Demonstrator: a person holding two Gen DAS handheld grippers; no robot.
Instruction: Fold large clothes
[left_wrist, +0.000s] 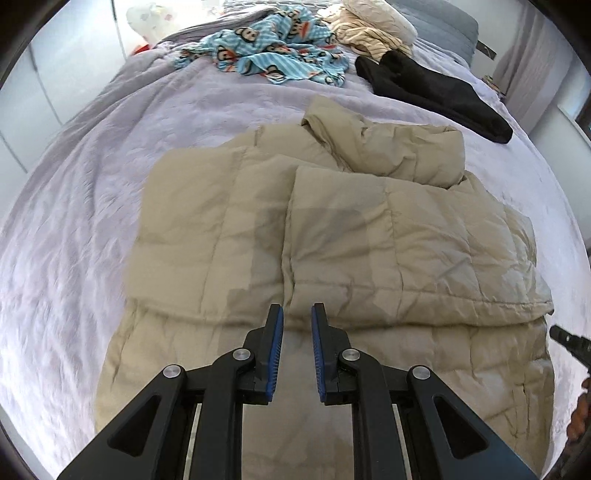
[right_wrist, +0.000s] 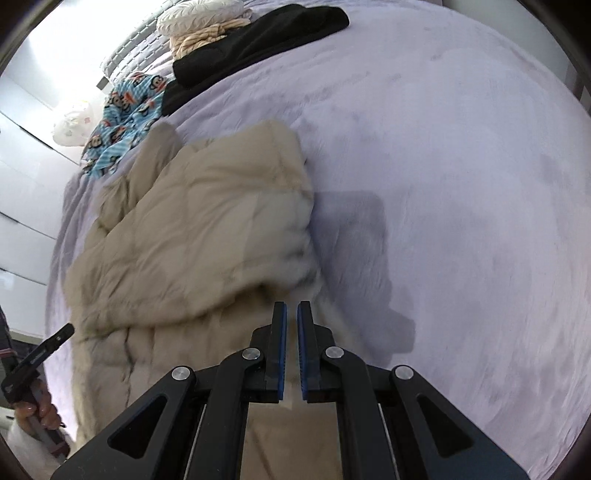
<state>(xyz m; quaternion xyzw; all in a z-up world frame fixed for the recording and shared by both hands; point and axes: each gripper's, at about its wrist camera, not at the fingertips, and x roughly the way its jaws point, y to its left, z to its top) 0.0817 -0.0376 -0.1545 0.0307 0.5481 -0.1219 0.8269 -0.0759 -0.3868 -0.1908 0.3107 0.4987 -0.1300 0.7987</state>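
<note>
The beige puffer jacket lay half-folded on the lilac bedspread; it looked light, soft, springy and slippery. Both the left gripper and right gripper were clenched, empty; the stitched hem seemed the surest hold.

Left gripper near closed, right gripper closed (both empty, angled down).

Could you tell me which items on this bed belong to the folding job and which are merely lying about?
In the job:
- beige puffer jacket, partly folded
- left claw and right claw, both nearly closed, empty

Lying about:
- blue monkey-print garment
- black garment
- cream striped clothing
- lavender bedspread
</note>
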